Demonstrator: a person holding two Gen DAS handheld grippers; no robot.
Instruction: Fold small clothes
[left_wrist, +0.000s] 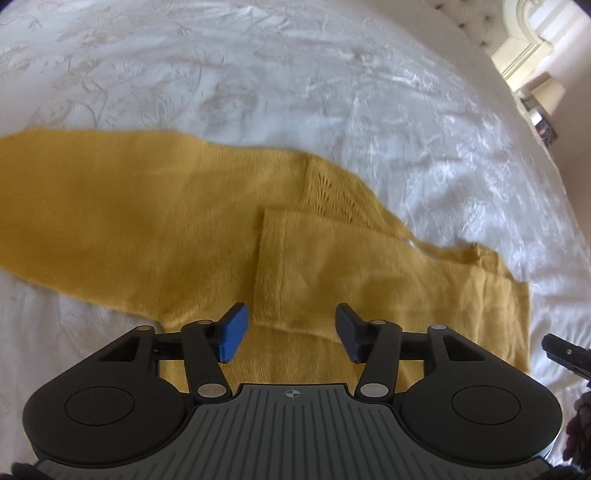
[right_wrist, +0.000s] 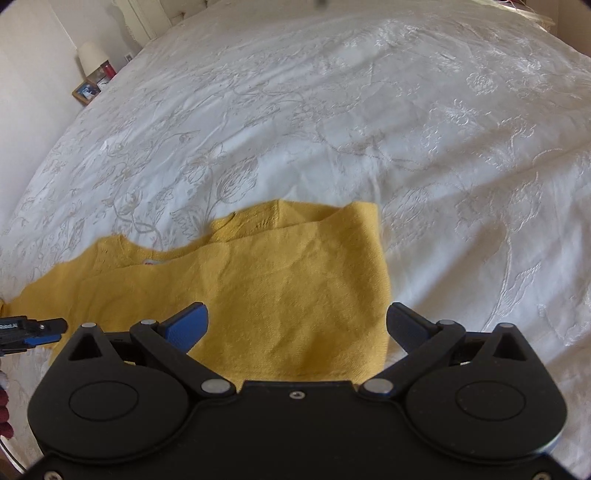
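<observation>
A small mustard-yellow knitted sweater (left_wrist: 147, 221) lies flat on a white embroidered bedspread (left_wrist: 258, 74). In the left wrist view a sleeve is folded across its body, with the cuff edge just ahead of my left gripper (left_wrist: 291, 334). That gripper is open above the knit, nothing between its blue pads. In the right wrist view the sweater (right_wrist: 277, 288) shows a folded right edge and the neckline with a label at the left. My right gripper (right_wrist: 297, 325) hangs wide open over the lower right part, holding nothing. The left gripper's tip (right_wrist: 37, 328) shows at that view's left edge.
The bedspread (right_wrist: 369, 129) stretches far beyond the sweater on all sides. A bedside table with a lamp (right_wrist: 91, 55) and a picture frame (right_wrist: 85, 92) stands at the far left corner. A tufted headboard and a doorway (left_wrist: 532, 44) appear at the top right of the left view.
</observation>
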